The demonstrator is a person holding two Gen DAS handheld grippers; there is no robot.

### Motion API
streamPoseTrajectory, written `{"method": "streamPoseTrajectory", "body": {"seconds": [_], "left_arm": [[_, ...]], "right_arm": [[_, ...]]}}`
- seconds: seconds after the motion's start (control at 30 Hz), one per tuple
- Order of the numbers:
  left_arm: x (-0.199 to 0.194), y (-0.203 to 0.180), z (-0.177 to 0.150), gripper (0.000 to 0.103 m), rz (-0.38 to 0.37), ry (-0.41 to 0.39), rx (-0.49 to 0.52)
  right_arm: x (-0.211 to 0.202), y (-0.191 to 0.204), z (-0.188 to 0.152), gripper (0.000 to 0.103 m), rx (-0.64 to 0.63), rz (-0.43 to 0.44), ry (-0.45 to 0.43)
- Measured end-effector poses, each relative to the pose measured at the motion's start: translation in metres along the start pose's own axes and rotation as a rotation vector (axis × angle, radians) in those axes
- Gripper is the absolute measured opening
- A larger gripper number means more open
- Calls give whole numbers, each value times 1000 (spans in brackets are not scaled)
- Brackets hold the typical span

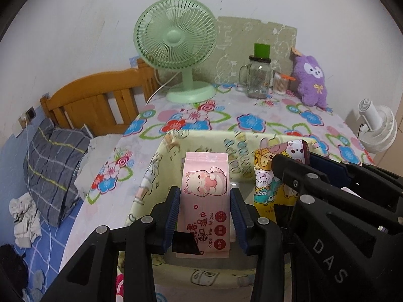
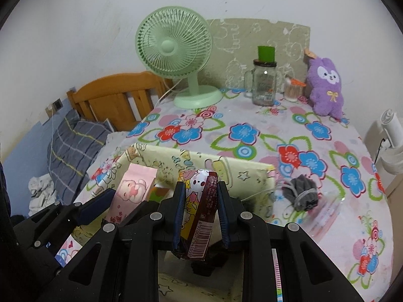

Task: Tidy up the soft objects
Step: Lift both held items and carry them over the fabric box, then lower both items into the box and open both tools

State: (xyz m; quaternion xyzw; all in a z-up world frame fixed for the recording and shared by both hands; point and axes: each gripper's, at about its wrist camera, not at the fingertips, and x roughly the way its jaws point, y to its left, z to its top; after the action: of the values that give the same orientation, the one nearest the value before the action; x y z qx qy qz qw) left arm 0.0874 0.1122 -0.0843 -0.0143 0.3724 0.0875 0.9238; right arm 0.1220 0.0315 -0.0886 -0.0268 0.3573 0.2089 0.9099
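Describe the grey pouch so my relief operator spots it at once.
Start at the flowered tablecloth, then the pale yellow box near its front edge. Just right of that box lies the grey pouch, the only dull, crumpled thing there, cinched by a cord.

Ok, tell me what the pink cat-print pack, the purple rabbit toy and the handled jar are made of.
Pink cat-print wipes pack: thin printed plastic film, smooth, with a flat sealed top edge. Purple rabbit toy: plush fabric, fuzzy matte pile. Handled jar: probably clear glass, see-through with highlights; clear plastic is possible.
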Motion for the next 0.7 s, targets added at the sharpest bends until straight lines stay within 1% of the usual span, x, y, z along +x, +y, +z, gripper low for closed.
{"method": "streamPoseTrajectory", "body": {"seconds": [0.1,0.13,0.2,0.3,0.37,0.43,0.47,0.5,0.6,0.63,0.7], "left_arm": [[3,4,-3,43,6,14,-8],[4,4,-3,50,10,15,-10],[3,6,-3,62,9,13,-19],[1,8,-3,68,5,6,-32],[2,8,-2,69,3,9,-32],[1,7,-3,71,2,9,-28],[1,6,-3,72,-1,8,-25],[-1,5,-3,75,-3,5,-23],[-4,2,-3,82,-12,-4,-22],[-5,1,-3,84,-14,-5,-23],[-8,-2,-3,87,-27,-8,-19]], "right_arm": [[7,3,-2,27,-3,15,15],[9,4,-2,27,-3,20,20],[12,6,-3,28,-5,30,27],[15,9,-4,29,-17,48,35],[17,11,-5,33,-28,46,39],[17,11,-4,39,-36,39,39],[17,11,-4,49,-39,37,40],[17,10,-4,56,-39,35,41],[13,8,-4,67,-38,27,25],[12,7,-4,69,-41,24,21],[7,6,-5,77,-45,9,12]]}}
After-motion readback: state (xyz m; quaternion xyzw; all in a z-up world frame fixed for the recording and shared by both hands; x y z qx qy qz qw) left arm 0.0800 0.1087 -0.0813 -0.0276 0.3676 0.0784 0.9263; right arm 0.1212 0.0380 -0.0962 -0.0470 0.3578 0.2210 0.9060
